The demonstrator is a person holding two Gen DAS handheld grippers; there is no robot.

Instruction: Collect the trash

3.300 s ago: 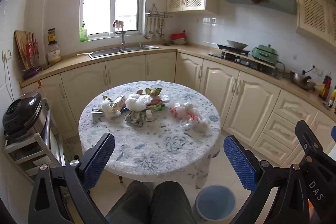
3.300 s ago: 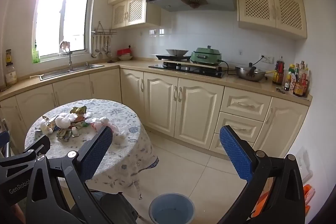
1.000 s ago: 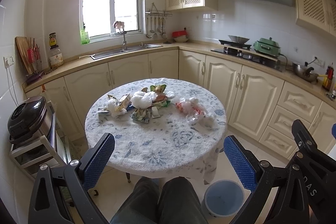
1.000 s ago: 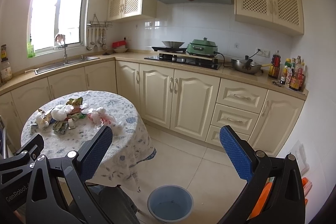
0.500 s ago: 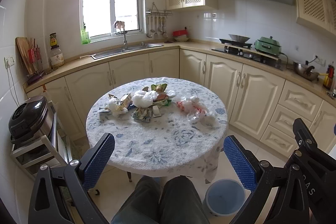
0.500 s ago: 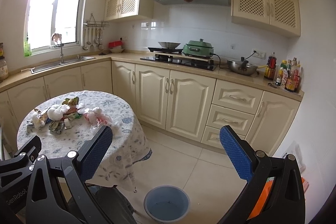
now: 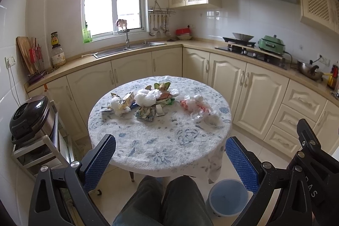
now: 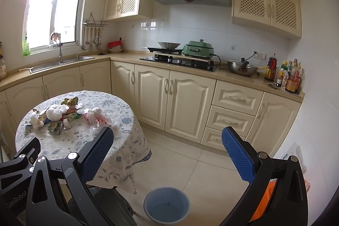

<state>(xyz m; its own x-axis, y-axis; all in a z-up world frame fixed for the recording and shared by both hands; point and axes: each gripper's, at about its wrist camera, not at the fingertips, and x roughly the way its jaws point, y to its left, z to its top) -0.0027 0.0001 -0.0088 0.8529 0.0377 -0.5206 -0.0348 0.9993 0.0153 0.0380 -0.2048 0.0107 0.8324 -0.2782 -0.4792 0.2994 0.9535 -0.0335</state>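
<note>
A pile of trash lies on the round table (image 7: 161,141): crumpled white tissue (image 7: 147,96), snack wrappers (image 7: 145,113) and a red-and-white plastic bag (image 7: 197,108). The same pile shows in the right wrist view (image 8: 61,113). A blue waste bin (image 7: 228,197) stands on the floor beside the table, also in the right wrist view (image 8: 166,204). My left gripper (image 7: 169,162) is open and empty, held back from the table's near edge. My right gripper (image 8: 166,154) is open and empty, above the bin and right of the table.
Cream kitchen cabinets (image 8: 169,103) run along the back and right walls. A rack with a dark cooker (image 7: 29,118) stands left of the table. The person's knees (image 7: 161,200) are below the left gripper. Bottles (image 8: 286,77) stand on the counter.
Both grippers have drifted slightly back and up, so the table and bin sit a little farther away. Both stay open and empty.
</note>
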